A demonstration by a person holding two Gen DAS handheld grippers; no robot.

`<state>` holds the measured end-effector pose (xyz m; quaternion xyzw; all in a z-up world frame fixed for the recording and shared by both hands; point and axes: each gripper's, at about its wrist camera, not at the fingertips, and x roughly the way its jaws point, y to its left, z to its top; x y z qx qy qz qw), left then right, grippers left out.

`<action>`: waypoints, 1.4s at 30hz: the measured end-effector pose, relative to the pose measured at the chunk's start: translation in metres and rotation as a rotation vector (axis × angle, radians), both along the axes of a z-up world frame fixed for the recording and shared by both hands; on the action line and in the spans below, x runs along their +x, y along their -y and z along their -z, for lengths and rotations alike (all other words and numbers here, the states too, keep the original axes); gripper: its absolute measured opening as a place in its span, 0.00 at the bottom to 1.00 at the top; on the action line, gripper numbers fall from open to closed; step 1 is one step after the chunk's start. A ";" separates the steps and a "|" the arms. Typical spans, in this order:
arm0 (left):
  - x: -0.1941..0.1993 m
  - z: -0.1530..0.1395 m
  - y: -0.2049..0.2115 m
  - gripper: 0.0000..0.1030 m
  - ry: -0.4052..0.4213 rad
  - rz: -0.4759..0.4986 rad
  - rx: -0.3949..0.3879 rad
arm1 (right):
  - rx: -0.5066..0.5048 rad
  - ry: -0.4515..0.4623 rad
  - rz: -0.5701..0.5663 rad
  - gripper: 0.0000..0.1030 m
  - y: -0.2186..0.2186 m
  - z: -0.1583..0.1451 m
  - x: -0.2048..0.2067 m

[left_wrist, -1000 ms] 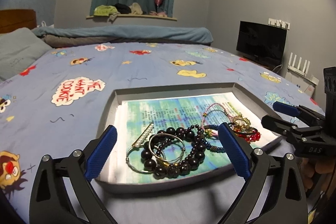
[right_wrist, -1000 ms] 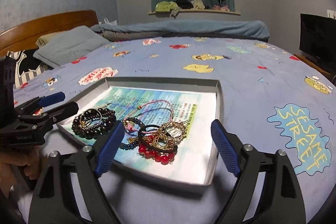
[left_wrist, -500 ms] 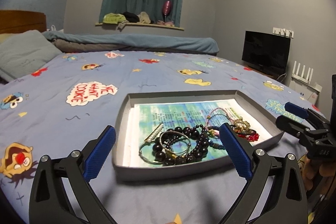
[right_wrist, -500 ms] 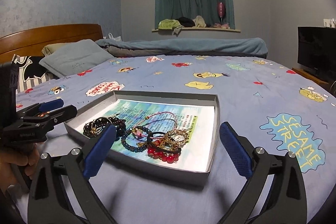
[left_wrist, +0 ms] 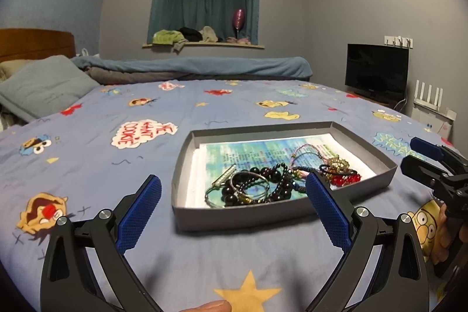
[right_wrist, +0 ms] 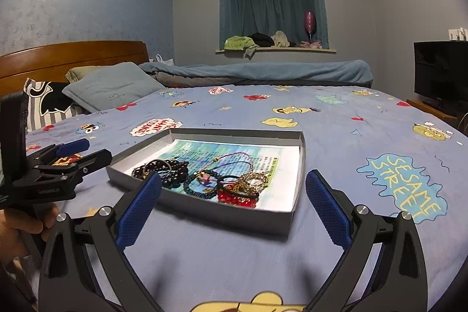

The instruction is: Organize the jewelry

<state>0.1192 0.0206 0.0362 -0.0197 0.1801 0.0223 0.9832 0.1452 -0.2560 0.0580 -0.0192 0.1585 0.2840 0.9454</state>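
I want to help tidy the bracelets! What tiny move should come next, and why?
Probably ease the right hand-held gripper forward over the tray toward the red bead bracelet. Both grippers are open, empty and short of the tray, and that bracelet lies nearest its front edge, though tangled with a gold piece.

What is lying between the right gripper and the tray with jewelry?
Only bare bedsheet lies between the open right gripper and the tray, as the right wrist view shows.
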 end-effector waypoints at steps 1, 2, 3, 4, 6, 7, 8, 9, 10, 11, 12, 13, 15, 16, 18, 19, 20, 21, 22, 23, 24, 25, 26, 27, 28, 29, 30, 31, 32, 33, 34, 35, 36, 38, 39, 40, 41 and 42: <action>-0.002 0.000 0.001 0.95 0.001 -0.001 0.002 | 0.000 0.001 -0.004 0.95 0.001 0.000 -0.003; -0.005 0.001 0.002 0.95 0.003 0.001 0.004 | 0.000 0.003 -0.009 0.95 0.001 0.001 -0.006; -0.007 0.001 0.003 0.95 0.005 0.004 0.004 | -0.002 0.004 -0.013 0.95 0.001 0.001 -0.007; -0.010 0.001 0.004 0.95 0.007 0.005 0.004 | -0.006 0.007 -0.018 0.95 0.002 0.002 -0.011; -0.013 0.002 0.005 0.95 0.007 0.007 0.002 | -0.015 0.014 -0.025 0.95 0.001 0.003 -0.017; -0.016 0.002 0.005 0.95 0.012 0.009 0.002 | -0.020 0.023 -0.029 0.95 0.001 0.003 -0.020; -0.018 0.001 0.006 0.95 0.019 0.010 0.005 | -0.023 0.028 -0.033 0.95 0.000 0.003 -0.021; -0.020 0.001 0.007 0.95 0.027 0.009 0.009 | -0.024 0.029 -0.035 0.95 -0.001 0.003 -0.022; -0.022 0.000 0.009 0.95 0.033 0.010 0.016 | -0.026 0.031 -0.036 0.95 -0.001 0.003 -0.023; -0.023 0.000 0.010 0.95 0.034 0.011 0.020 | -0.026 0.031 -0.036 0.95 -0.001 0.003 -0.023; -0.023 0.001 0.011 0.95 0.034 0.012 0.024 | -0.026 0.030 -0.037 0.95 -0.001 0.003 -0.023; -0.023 0.001 0.012 0.95 0.034 0.012 0.030 | -0.025 0.030 -0.036 0.95 -0.001 0.003 -0.023; -0.022 0.001 0.013 0.95 0.032 0.013 0.035 | -0.025 0.029 -0.036 0.95 -0.002 0.003 -0.023; -0.022 0.001 0.013 0.95 0.030 0.012 0.035 | -0.026 0.029 -0.037 0.95 -0.002 0.003 -0.023; -0.021 0.001 0.013 0.95 0.028 0.012 0.034 | -0.025 0.030 -0.037 0.95 -0.002 0.003 -0.024; -0.021 0.001 0.013 0.95 0.028 0.014 0.034 | -0.026 0.029 -0.038 0.95 -0.002 0.003 -0.024; -0.021 0.001 0.013 0.95 0.029 0.014 0.035 | -0.026 0.029 -0.038 0.95 -0.002 0.003 -0.024; -0.021 0.001 0.012 0.95 0.029 0.013 0.035 | -0.026 0.029 -0.037 0.95 -0.002 0.003 -0.024; -0.021 0.001 0.013 0.95 0.029 0.014 0.036 | -0.027 0.028 -0.038 0.95 -0.002 0.003 -0.024; -0.021 0.001 0.013 0.95 0.028 0.014 0.035 | -0.028 0.028 -0.038 0.95 -0.003 0.004 -0.024; -0.021 0.001 0.013 0.95 0.028 0.013 0.036 | -0.029 0.028 -0.038 0.95 -0.004 0.003 -0.024; -0.021 0.001 0.013 0.95 0.028 0.013 0.035 | -0.030 0.028 -0.038 0.95 -0.004 0.003 -0.024; -0.021 0.001 0.013 0.95 0.028 0.013 0.036 | -0.031 0.028 -0.039 0.95 -0.004 0.003 -0.024; -0.021 0.001 0.013 0.95 0.028 0.013 0.036 | -0.032 0.028 -0.039 0.95 -0.004 0.003 -0.024; -0.021 0.001 0.013 0.95 0.028 0.013 0.036 | -0.032 0.028 -0.039 0.95 -0.004 0.003 -0.023; -0.021 0.001 0.013 0.95 0.028 0.013 0.036 | -0.032 0.027 -0.039 0.95 -0.004 0.003 -0.023; -0.021 0.001 0.013 0.95 0.029 0.014 0.036 | -0.031 0.027 -0.039 0.95 -0.004 0.003 -0.023; -0.021 0.001 0.013 0.95 0.029 0.013 0.036 | -0.031 0.027 -0.039 0.95 -0.004 0.004 -0.023; -0.021 0.001 0.013 0.95 0.028 0.013 0.036 | -0.031 0.027 -0.039 0.95 -0.004 0.003 -0.023; -0.021 0.001 0.013 0.95 0.028 0.013 0.035 | -0.031 0.027 -0.040 0.95 -0.004 0.003 -0.023; -0.021 0.001 0.013 0.95 0.028 0.014 0.035 | -0.032 0.028 -0.039 0.95 -0.004 0.003 -0.023; -0.021 0.001 0.013 0.95 0.028 0.014 0.036 | -0.032 0.028 -0.040 0.95 -0.005 0.003 -0.023; -0.021 0.001 0.013 0.95 0.028 0.014 0.036 | -0.032 0.027 -0.039 0.95 -0.004 0.003 -0.023; -0.021 0.001 0.013 0.95 0.028 0.013 0.036 | -0.032 0.027 -0.039 0.95 -0.004 0.003 -0.023; -0.021 0.001 0.013 0.95 0.028 0.013 0.035 | -0.032 0.027 -0.039 0.95 -0.004 0.003 -0.023; -0.021 0.001 0.013 0.95 0.028 0.014 0.036 | -0.032 0.027 -0.040 0.95 -0.004 0.003 -0.023; -0.021 0.001 0.013 0.95 0.028 0.014 0.036 | -0.032 0.028 -0.040 0.95 -0.004 0.003 -0.023; -0.021 0.001 0.013 0.95 0.028 0.013 0.036 | -0.033 0.028 -0.040 0.95 -0.005 0.003 -0.024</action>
